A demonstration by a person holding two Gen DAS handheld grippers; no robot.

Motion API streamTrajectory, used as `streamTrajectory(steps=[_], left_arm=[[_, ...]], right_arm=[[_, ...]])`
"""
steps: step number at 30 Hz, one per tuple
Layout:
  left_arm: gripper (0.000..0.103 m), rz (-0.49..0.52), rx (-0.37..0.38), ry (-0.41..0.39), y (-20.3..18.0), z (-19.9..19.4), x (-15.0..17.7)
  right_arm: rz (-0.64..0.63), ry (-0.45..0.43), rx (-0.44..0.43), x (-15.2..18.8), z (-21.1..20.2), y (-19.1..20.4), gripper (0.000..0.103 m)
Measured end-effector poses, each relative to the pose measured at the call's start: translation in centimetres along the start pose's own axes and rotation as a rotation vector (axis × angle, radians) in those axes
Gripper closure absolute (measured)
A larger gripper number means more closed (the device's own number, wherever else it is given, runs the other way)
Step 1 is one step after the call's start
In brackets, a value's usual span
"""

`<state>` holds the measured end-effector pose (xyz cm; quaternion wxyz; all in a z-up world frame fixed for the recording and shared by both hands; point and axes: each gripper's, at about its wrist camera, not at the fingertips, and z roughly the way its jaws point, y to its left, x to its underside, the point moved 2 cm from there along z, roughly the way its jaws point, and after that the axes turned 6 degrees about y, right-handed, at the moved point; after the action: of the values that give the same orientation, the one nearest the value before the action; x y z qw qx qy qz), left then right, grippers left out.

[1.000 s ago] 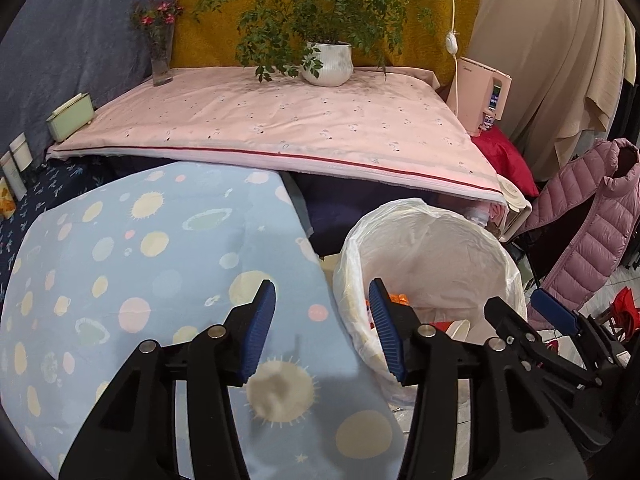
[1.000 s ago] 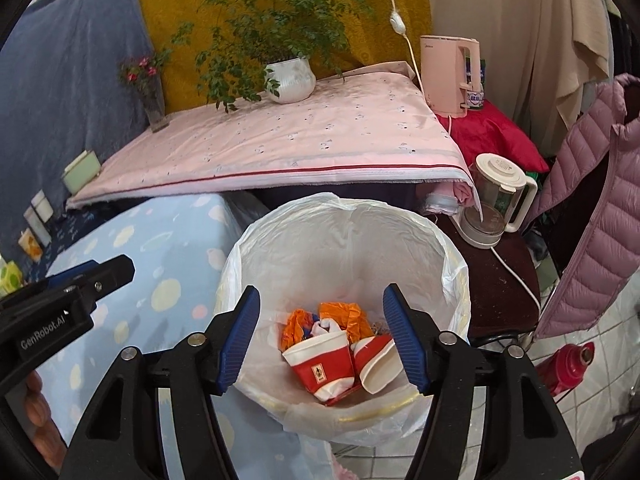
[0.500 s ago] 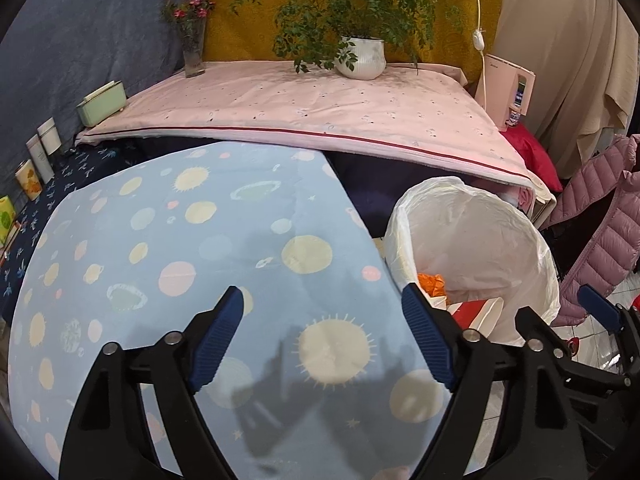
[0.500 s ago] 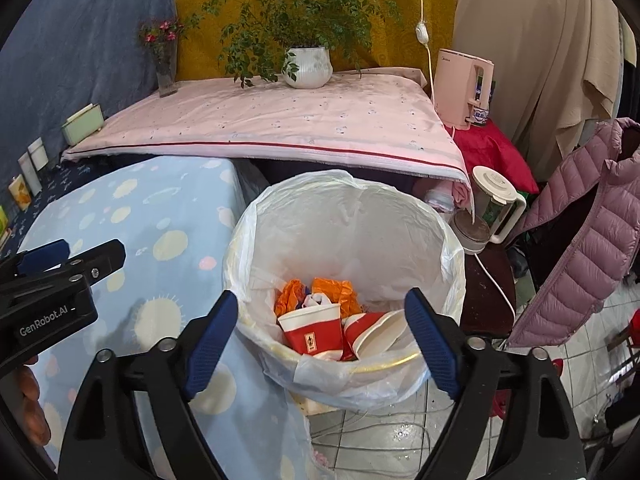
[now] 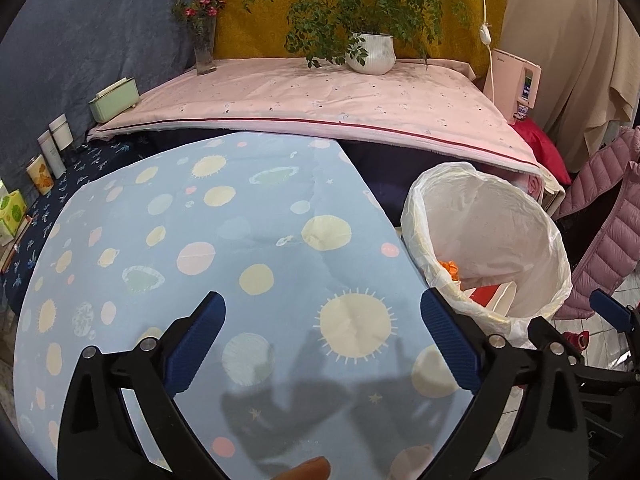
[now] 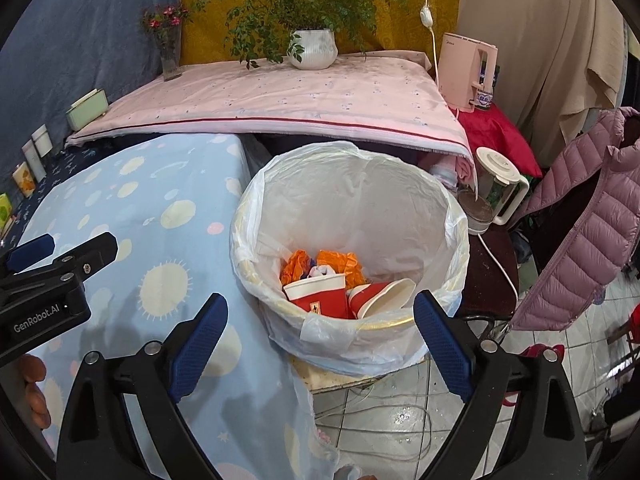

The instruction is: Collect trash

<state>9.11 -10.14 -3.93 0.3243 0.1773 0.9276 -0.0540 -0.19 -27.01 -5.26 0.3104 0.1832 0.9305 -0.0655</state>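
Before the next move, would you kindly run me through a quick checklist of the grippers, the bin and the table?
1. Left gripper carrying nothing, fingers opening: ok.
2. Right gripper carrying nothing, fingers opening: ok.
3. Paper cups and orange wrappers inside the lined bin: ok.
4. Bin has room left: ok.
5. No trash left on the blue tablecloth: ok in the part seen.
6. Trash elsewhere: cannot tell.

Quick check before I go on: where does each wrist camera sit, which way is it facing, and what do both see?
Left wrist: on the left gripper, angled down at the blue spotted tablecloth; jaws opening, nothing between.
Right wrist: on the right gripper, angled down at the lined trash bin; jaws opening, empty; fingers show.
Shared: bin, tablecloth, potted plant.
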Motion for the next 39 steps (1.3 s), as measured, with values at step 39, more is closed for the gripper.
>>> streamTrajectory(steps=[39], left_arm=[[0.008,-0.016,0.007,0.015,-1.2,-1.3,1.1]], right_arm=[[-0.034,-0.030,0.077,1.2,-2.6,-0.5,0.013]])
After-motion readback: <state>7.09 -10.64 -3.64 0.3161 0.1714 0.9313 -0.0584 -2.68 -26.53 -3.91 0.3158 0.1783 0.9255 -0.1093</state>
